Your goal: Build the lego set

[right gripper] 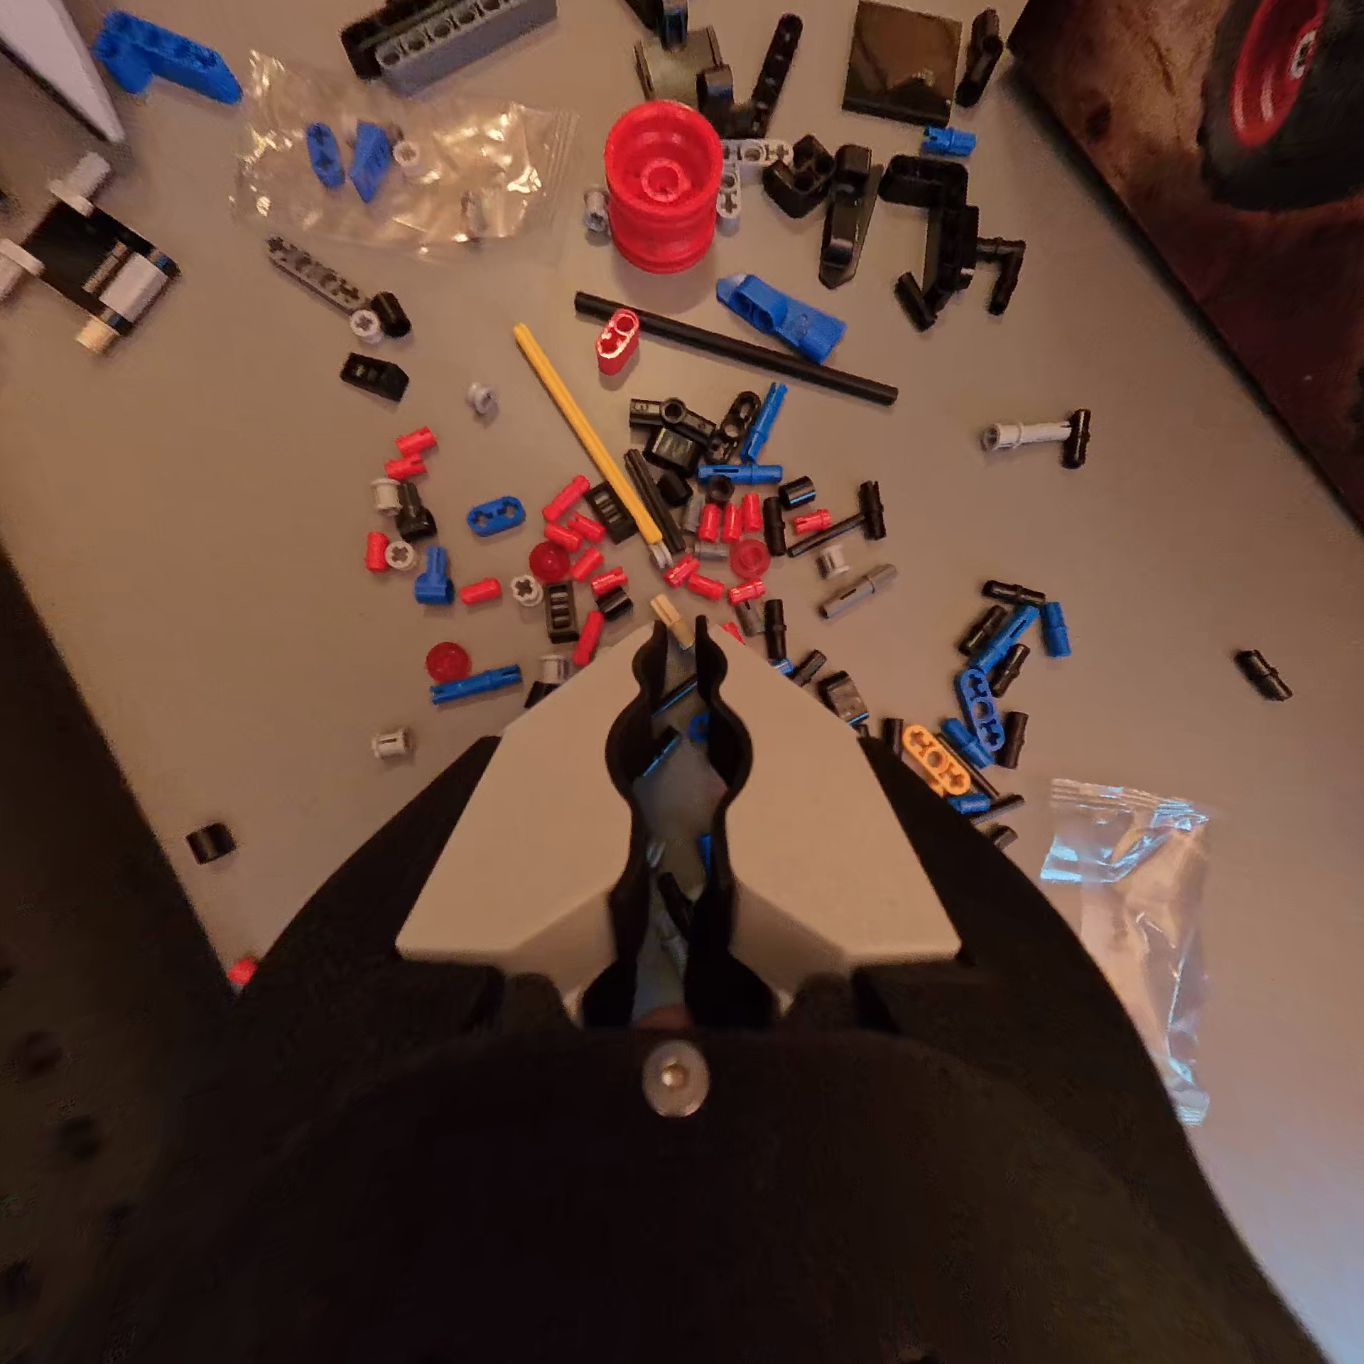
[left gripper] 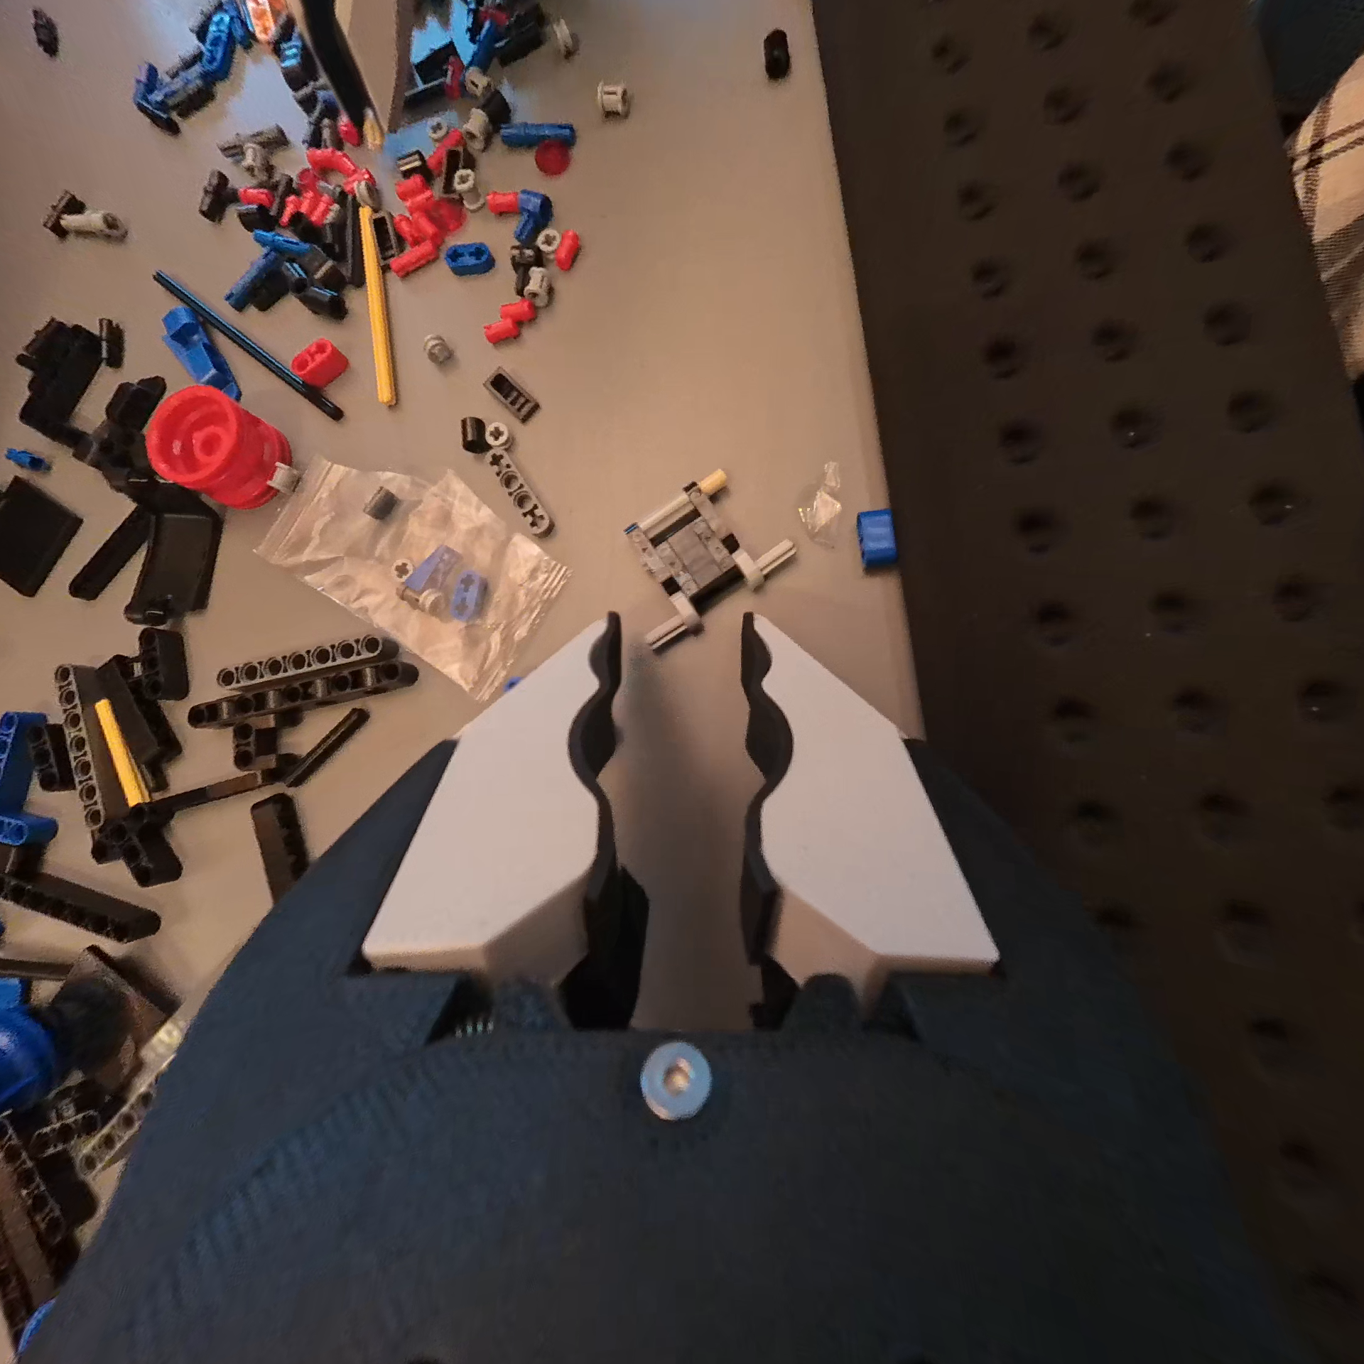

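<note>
1. Grey tabletop (left gripper: 708,310) is seen strewn with loose red, blue and black lego pieces, bordered on one side by a dark perforated board (left gripper: 1107,517).
2. The left gripper (left gripper: 680,627) is held just above the table with its jaws spread and nothing between them; a small grey-and-black sub-assembly (left gripper: 690,550) with pale axles lies just beyond its fingertips.
3. A clear plastic bag (left gripper: 421,568) holding a few blue and grey parts is seen to the left of that sub-assembly, with a red wheel hub (left gripper: 214,446) farther left.
4. The right gripper (right gripper: 679,627) is shown over the thickest scatter of small red pins, its jaws drawn close together and pinching a small tan pin (right gripper: 670,616) at the tips.
5. A long yellow axle (right gripper: 583,435) and a long black axle (right gripper: 738,347) are seen beyond the right gripper, near the red wheel hub (right gripper: 660,184).
6. A second, crumpled clear bag (right gripper: 1129,908) lies to the right gripper's right.
</note>
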